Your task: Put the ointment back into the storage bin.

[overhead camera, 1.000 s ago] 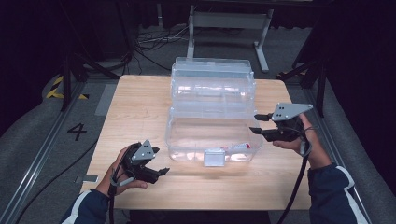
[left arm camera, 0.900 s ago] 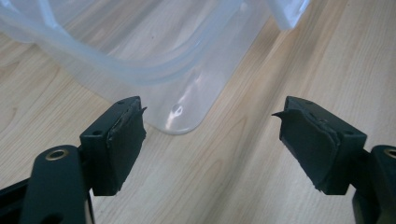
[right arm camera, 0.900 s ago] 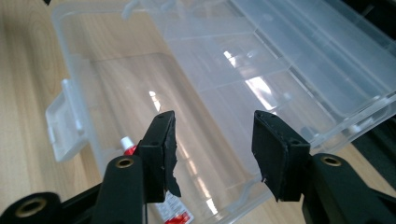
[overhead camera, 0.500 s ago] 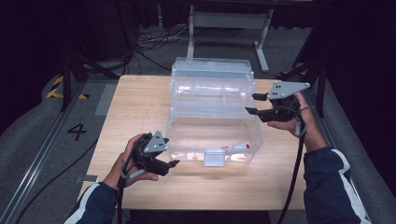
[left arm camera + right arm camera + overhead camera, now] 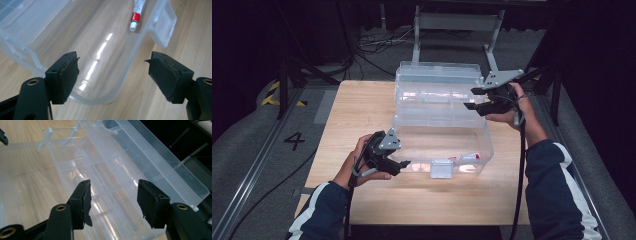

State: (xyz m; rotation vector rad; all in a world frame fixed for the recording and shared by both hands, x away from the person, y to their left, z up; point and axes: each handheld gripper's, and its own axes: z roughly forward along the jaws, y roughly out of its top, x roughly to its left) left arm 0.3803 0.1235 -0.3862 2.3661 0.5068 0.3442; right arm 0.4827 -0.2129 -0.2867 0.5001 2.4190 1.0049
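A clear plastic box stands open on the wooden table, its lid and divided tray folded back behind it. A small tube with a red label lies inside near the front wall. My left gripper is open at the box's front left corner, which sits between the jaws untouched. My right gripper is open over the tray's right end; its jaws have just been opening with nothing between them.
The box's front latch hangs down over the tabletop. Bare wood lies left of and in front of the box. A metal stand and cables are on the floor beyond the table's far edge.
My left gripper has moved right and up to the box's front left corner. My right gripper has risen and moved back and left, from beside the lower bin to the tray.
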